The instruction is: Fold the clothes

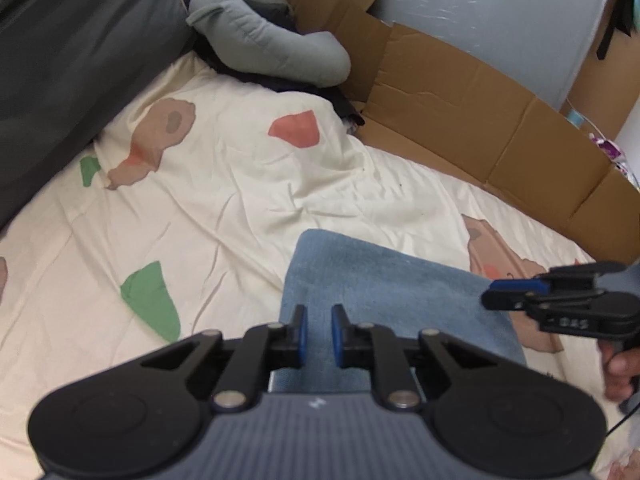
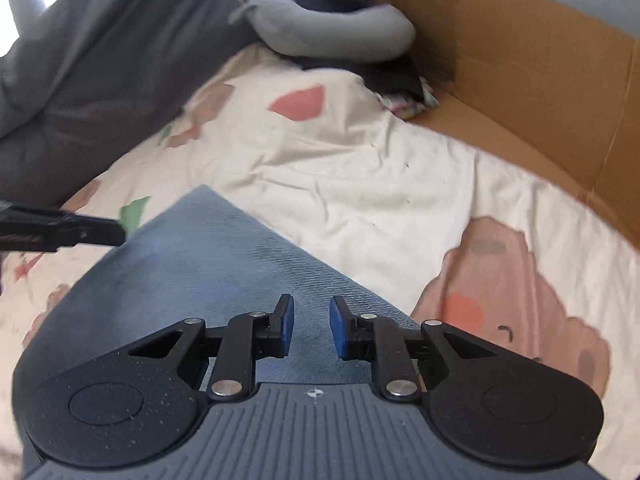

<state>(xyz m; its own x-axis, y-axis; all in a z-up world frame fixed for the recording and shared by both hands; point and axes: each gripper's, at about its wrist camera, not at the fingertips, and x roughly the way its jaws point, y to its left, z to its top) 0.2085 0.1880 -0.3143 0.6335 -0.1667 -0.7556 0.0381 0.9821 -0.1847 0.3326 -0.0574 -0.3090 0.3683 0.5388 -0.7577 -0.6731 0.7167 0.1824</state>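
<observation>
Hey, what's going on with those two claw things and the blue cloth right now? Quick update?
Left gripper open, empty, over the blue cloth. Right gripper open, empty, above it too. Cloth lies flat on the patterned sheet. Nothing in the way.

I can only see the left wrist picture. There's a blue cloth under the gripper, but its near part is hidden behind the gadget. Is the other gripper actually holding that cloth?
Observer: No. In the right wrist view the right gripper has its jaws apart over the blue cloth, with nothing pinched between them.
Operator: And the cloth, is it bunched up on that side?
Observer: It lies flat there, with a straight edge running diagonally across the patterned sheet.
Operator: Anything behind the dark pile near the cardboard?
Observer: A bit of pale, multicoloured fabric peeks out beside the cardboard; I cannot tell what it is.
</observation>
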